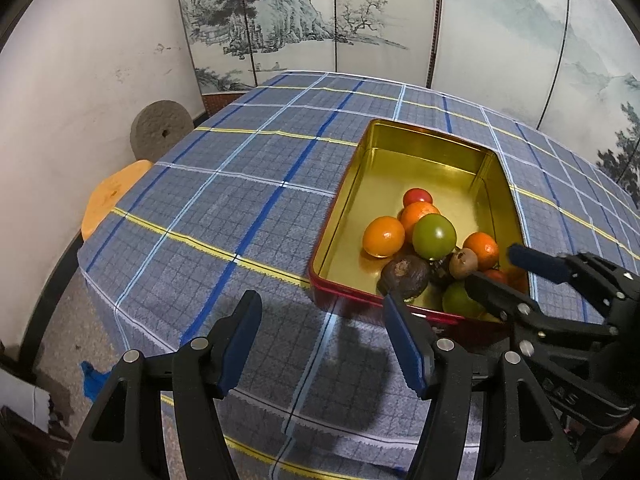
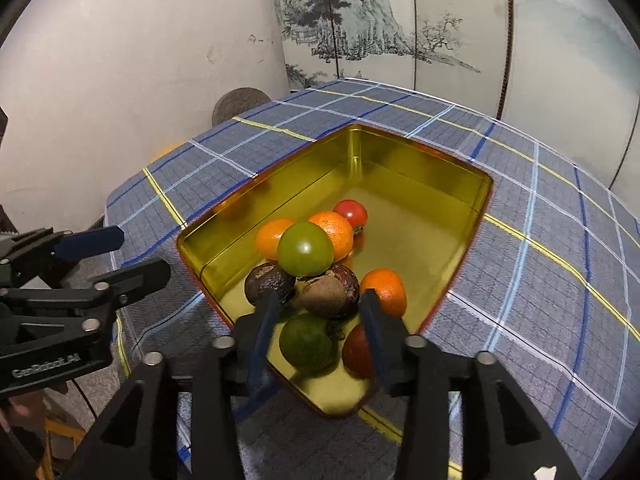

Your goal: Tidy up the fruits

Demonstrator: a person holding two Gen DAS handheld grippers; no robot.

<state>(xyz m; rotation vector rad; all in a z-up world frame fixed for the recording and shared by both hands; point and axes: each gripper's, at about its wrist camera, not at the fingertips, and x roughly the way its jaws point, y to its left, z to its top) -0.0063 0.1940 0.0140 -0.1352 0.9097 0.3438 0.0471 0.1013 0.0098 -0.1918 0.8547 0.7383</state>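
Observation:
A gold tin with a red outside (image 1: 424,168) (image 2: 400,196) sits on the plaid cloth and holds several fruits: oranges (image 1: 383,236) (image 2: 334,230), a green tomato (image 1: 434,236) (image 2: 305,248), a red tomato (image 1: 417,197) (image 2: 351,212), dark brown fruits (image 1: 402,270) (image 2: 330,294) and a second green one (image 2: 306,344). My left gripper (image 1: 320,344) is open and empty over the cloth, left of the tin's near corner. My right gripper (image 2: 320,312) (image 1: 496,268) is open above the near end of the tin, its fingers on either side of the pile, holding nothing.
The blue plaid tablecloth (image 1: 240,200) covers the table. A grey stone disc (image 1: 160,130) and an orange stool (image 1: 108,196) stand off the table's left edge by the white wall. A painted folding screen (image 1: 320,20) stands behind the table.

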